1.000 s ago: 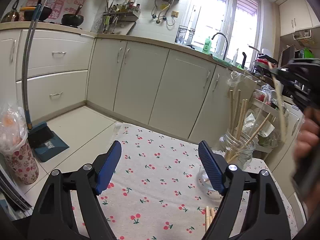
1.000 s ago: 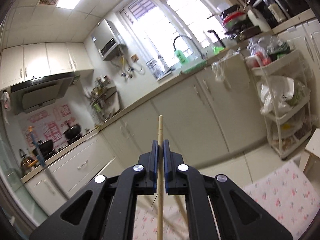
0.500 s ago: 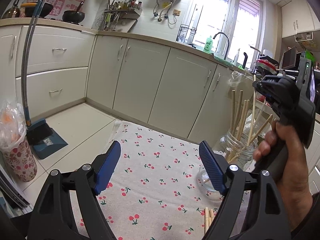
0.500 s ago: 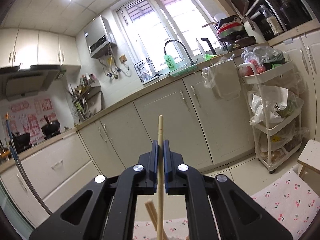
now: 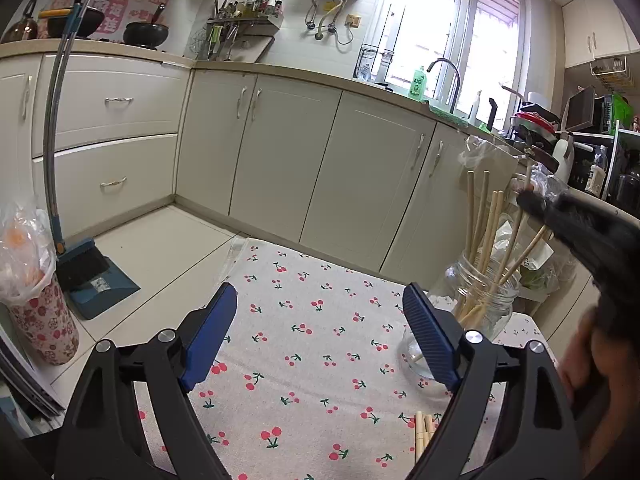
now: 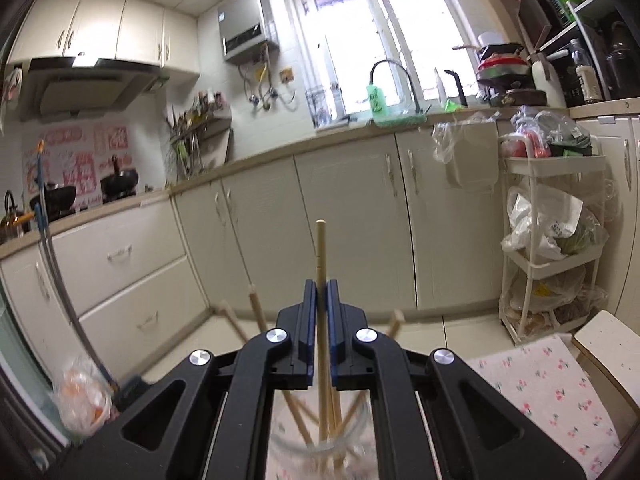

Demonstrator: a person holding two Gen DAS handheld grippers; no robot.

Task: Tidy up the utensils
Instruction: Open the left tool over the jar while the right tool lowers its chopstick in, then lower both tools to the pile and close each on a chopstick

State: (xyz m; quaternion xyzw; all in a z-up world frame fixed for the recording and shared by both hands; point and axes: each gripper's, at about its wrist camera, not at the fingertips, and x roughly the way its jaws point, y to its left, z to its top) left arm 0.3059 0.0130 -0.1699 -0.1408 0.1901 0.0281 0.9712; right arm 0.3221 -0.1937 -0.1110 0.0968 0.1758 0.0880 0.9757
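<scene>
**Your left tongs** (image 5: 318, 336): jaws stand wide apart and have just been opening further. Nothing lies between the blue pads (image 5: 208, 336). They hover over the cherry-print tablecloth (image 5: 320, 320) that covers the table.

**Your right tongs** (image 6: 321, 320): jaws are closed on a single wooden chopstick (image 6: 320, 248). It is held upright; its upper end rises above the pads and its lower length runs down into the mouth of the glass jar (image 6: 320, 448). From the left wrist view these tongs (image 5: 528, 200) show blurred at the right, above the jar, with your hand (image 5: 588, 360) below them at the frame edge.

**Glass jar** (image 5: 486, 292): clear, upright, standing on the tablecloth at the far right of the table, just beyond your left tongs' right pad. It holds a bundle of chopsticks (image 5: 484, 220), leaning at differing angles, their ends well above the rim.

**Loose chopsticks** (image 5: 424, 432): a few ends lie flat on the tablecloth close to you, beside the right arm of your left tongs; the rest is hidden by the tongs' frame.

**Surroundings:**
- cream cabinets (image 5: 360, 168) along the far wall
- sink tap (image 5: 444, 80) under the window
- green detergent bottle (image 5: 418, 84) on the counter
- dustpan with brush (image 5: 94, 276) on the floor at the left
- white trolley (image 6: 552, 240) with bags at the right
</scene>
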